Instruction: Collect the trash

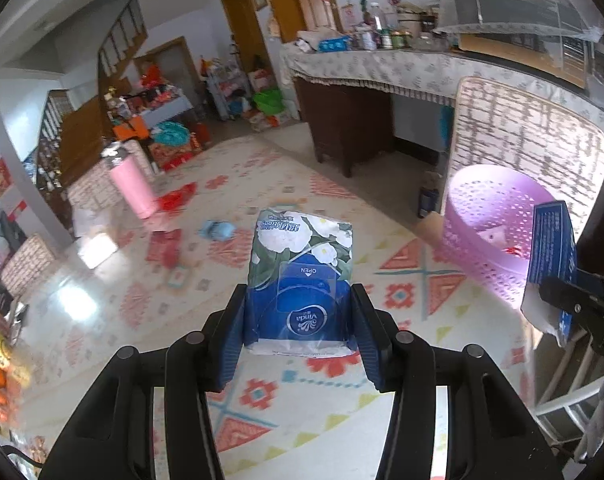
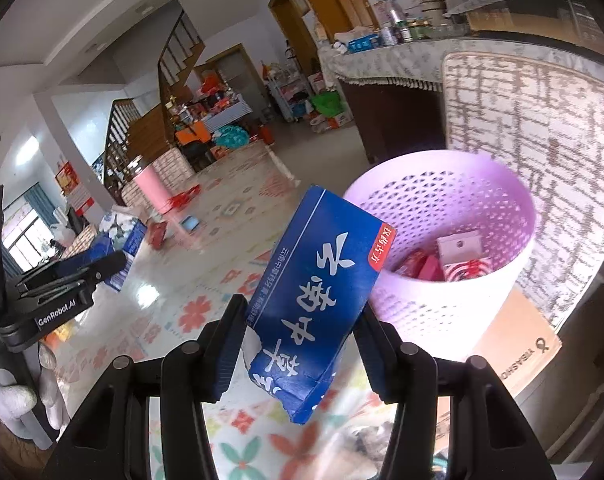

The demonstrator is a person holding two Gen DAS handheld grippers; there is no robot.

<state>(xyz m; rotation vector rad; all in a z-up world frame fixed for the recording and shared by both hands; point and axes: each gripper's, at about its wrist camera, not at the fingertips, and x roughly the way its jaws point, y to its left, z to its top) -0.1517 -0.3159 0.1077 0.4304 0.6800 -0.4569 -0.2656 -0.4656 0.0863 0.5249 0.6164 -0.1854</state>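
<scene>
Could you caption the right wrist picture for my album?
Blue carton gripped between jaws beside purple basket holding trash.

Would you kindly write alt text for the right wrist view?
The right gripper has its jaws shut on a torn blue carton with white Chinese lettering, held beside a lilac perforated waste basket already containing red and white packaging. Behind lies a patterned floor, with the left gripper at far left.
</scene>
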